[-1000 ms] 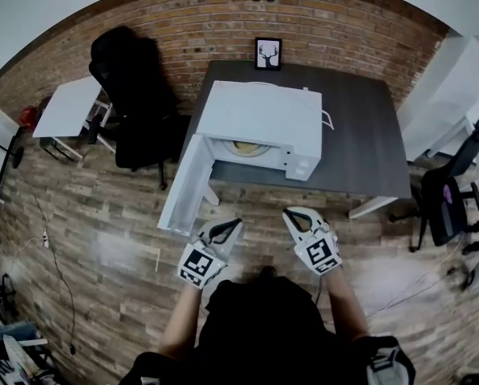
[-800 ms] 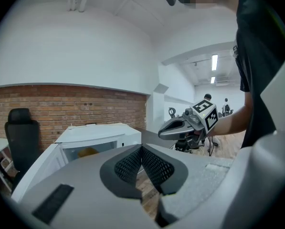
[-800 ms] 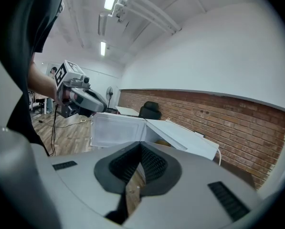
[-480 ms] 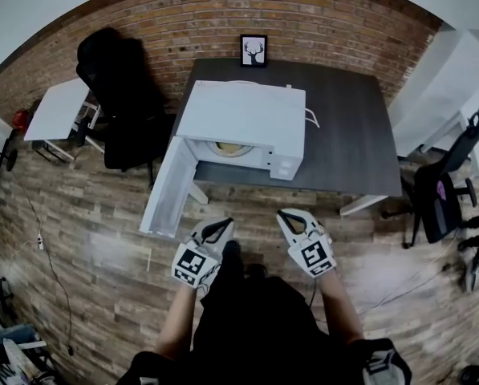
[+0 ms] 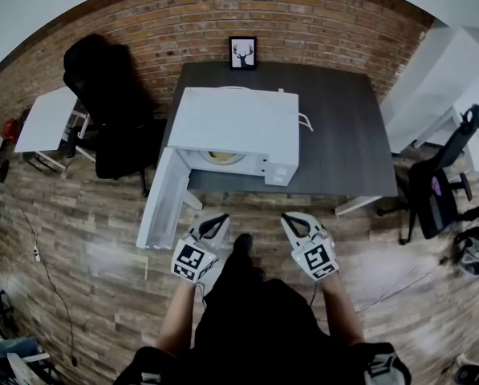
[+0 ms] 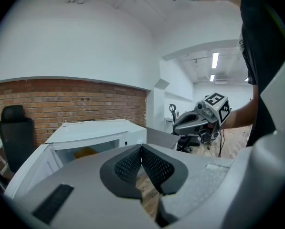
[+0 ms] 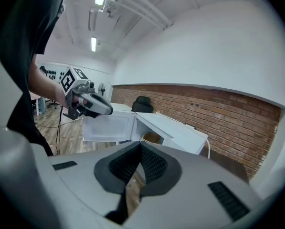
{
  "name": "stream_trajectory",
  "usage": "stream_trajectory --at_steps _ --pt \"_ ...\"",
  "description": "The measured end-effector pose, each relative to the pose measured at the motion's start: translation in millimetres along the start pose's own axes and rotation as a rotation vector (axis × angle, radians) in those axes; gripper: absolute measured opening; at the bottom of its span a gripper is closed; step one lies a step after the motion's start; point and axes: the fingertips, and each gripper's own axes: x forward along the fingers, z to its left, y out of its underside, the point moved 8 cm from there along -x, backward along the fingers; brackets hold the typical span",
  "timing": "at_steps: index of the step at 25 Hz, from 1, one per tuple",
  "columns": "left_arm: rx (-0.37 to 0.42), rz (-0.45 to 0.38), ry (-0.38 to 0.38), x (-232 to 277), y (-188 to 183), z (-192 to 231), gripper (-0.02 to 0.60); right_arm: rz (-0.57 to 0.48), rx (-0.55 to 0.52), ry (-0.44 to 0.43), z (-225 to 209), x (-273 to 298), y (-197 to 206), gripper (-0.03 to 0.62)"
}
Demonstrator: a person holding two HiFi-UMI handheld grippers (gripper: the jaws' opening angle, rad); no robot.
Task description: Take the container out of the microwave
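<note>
A white microwave [image 5: 233, 125] stands on a dark table [image 5: 343, 135] with its door [image 5: 160, 200] swung open to the left. A yellowish container [image 5: 222, 157] shows inside the cavity, and appears again in the left gripper view [image 6: 85, 152] and the right gripper view [image 7: 152, 137]. My left gripper [image 5: 216, 226] and right gripper [image 5: 294, 222] hover side by side over the wooden floor, in front of the table and well short of the microwave. Both are shut with their tips touching and nothing between them. Each one is seen from the other's camera: right gripper [image 6: 197, 123], left gripper [image 7: 88, 104].
A framed deer picture [image 5: 242, 53] leans against the brick wall behind the microwave. A black office chair [image 5: 103, 87] and a small white table [image 5: 43, 119] stand to the left. Another chair [image 5: 436, 184] and white furniture [image 5: 441, 70] stand to the right.
The microwave and table have slid left and a little up in the head view as the person shifted. Both grippers stay shut at about the same spot in view.
</note>
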Motion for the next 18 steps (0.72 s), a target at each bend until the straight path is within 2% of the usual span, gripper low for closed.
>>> stream_trajectory --at_steps 6,14,18 --pt "0.013 0.035 0.003 15 -2 26 0.002 0.021 -0.004 0.011 -18 18 -5 0.000" --pt "0.019 0.040 0.007 32 8 67 0.002 0.036 -0.029 0.002 -27 52 -18 0.000" --pt "0.004 0.059 0.018 41 14 86 0.002 0.048 -0.024 0.012 -34 66 -21 0.000"
